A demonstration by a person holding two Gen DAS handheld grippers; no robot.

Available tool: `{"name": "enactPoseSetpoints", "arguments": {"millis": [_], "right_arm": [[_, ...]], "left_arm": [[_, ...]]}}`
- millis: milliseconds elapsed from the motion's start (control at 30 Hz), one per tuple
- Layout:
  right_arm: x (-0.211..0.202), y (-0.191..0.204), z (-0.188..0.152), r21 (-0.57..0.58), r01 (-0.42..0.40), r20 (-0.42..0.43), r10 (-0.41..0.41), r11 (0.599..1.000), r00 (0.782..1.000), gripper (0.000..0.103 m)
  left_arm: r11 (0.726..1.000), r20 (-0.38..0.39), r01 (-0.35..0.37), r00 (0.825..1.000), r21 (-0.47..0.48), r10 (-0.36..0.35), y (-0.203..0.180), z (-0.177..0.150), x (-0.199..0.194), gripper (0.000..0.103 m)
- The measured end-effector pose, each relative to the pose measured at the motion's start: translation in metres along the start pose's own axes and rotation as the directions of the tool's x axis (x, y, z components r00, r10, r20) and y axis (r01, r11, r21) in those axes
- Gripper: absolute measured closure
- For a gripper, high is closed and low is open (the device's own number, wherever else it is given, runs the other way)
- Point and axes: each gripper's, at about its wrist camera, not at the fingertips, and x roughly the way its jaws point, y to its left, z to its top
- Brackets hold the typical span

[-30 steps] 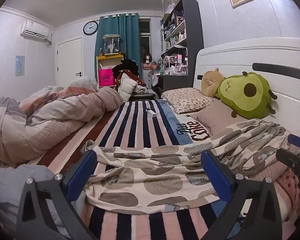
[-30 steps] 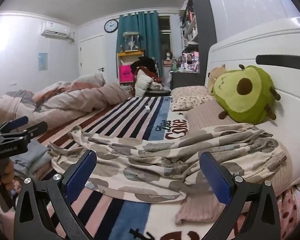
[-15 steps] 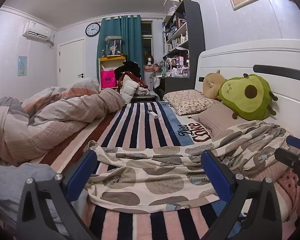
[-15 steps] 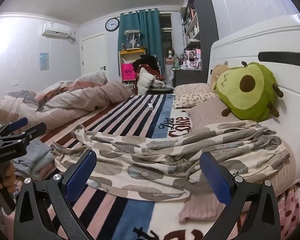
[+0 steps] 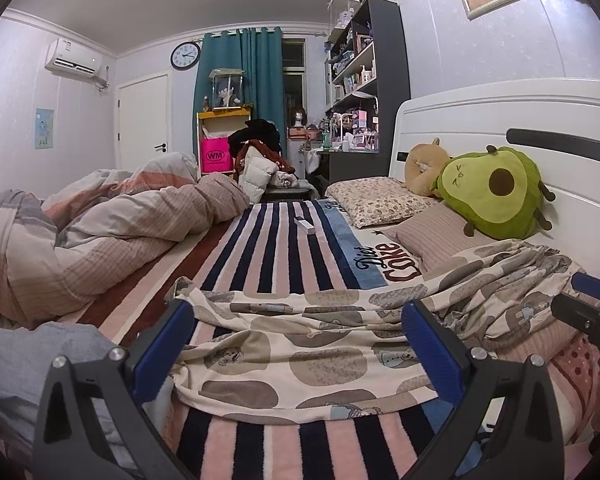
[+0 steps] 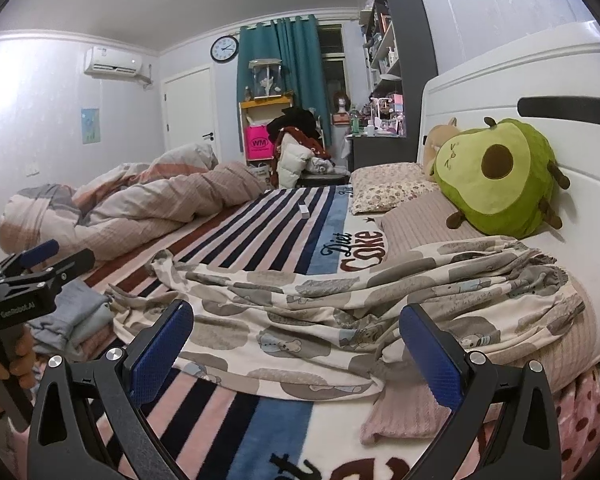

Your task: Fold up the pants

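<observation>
Your left tongs (image 5: pixel 296 348) and right tongs (image 6: pixel 296 350) gaped wide, gripping nothing. Pants (image 6: pixel 340 300) sprawled rumpled across the striped blanket (image 6: pixel 260 232), right end draped over the pillow (image 6: pixel 428 212). Risk: you pinch blanket along with cloth, or fold wrinkles in.

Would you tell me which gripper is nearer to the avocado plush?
Right. The right gripper hangs over the pants' end below the avocado plush; the left gripper is farther along, by the other end.

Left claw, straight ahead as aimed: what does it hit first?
Likely the pants spread across the striped blanket; the open left claw frames them, not touching. Depth is unclear.
</observation>
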Motion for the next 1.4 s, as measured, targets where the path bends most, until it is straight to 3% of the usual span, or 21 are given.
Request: {"name": "enactPoseSetpoints", "arguments": {"millis": [1000,1133,1400], "right_arm": [[-0.003,0.006,0.0,-0.02,0.008,0.01,-0.008,1.0,1.0,0.0],[-0.004,-0.002,-0.003,-0.015,-0.032,-0.007,0.032,0.999,0.999,0.0],[-0.012,-0.011,-0.01,-0.04,-0.005,-0.002,0.005,0.999,1.0,0.0]], "left_arm": [[1.0,-0.008,-0.002,1.0,-0.001,0.002,-0.001,-0.002,-0.001,0.001],[1.0,-0.026,-0.021,0.999,0.012,0.021,-0.003,0.001,-0.002,0.001],[0.998,-0.049,-0.053,0.997,0.017,0.054,0.0,0.001,-0.006,0.001]]}}
